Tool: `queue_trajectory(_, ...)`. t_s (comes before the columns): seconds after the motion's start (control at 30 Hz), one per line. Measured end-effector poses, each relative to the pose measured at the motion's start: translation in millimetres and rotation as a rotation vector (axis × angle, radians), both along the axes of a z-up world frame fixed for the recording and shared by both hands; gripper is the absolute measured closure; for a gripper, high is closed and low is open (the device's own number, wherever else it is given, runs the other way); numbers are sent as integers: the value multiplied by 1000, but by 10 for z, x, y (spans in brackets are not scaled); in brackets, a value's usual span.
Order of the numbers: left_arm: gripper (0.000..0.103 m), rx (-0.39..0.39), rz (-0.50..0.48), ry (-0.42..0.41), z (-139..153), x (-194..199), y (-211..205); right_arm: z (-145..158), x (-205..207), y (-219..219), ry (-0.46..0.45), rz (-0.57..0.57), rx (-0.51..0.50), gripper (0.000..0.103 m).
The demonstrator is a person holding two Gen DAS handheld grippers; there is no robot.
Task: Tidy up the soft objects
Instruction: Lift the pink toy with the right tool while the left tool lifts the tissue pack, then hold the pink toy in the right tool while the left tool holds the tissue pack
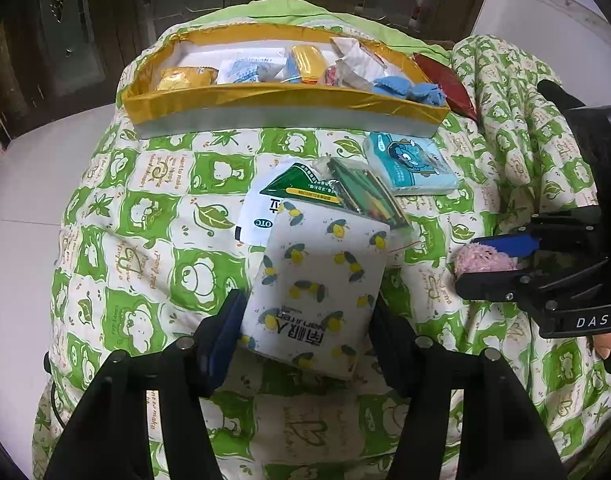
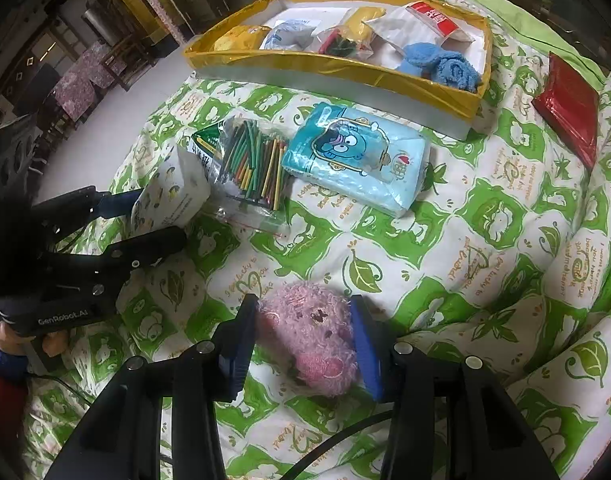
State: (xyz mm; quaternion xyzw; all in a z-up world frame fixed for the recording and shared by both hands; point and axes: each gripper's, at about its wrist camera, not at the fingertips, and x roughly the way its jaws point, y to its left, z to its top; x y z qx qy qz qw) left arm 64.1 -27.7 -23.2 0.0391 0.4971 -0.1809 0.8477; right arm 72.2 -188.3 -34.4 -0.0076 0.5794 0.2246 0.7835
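My left gripper (image 1: 305, 316) is shut on a white tissue pack printed with bees (image 1: 317, 280), held between its blue pads just over the quilt; the pack also shows in the right wrist view (image 2: 167, 200). My right gripper (image 2: 303, 340) is shut on a pink fuzzy plush toy (image 2: 309, 336), which also shows in the left wrist view (image 1: 485, 258). A gold-rimmed box (image 1: 265, 98) (image 2: 337, 66) at the back holds several soft things, among them blue cloths (image 2: 441, 66).
A light blue cartoon tissue pack (image 2: 357, 160) (image 1: 409, 168), a clear bag of coloured sticks (image 2: 253, 164) and a green-and-white medicine box (image 1: 281, 196) lie on the green patterned quilt (image 2: 485, 240). A red packet (image 2: 569, 108) lies at the right.
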Motion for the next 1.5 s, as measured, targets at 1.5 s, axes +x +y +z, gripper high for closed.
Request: queue_trajectory(1.5,45,-55,80,-67,123,-136,64,365,-72,-288,-186,-132,50,54)
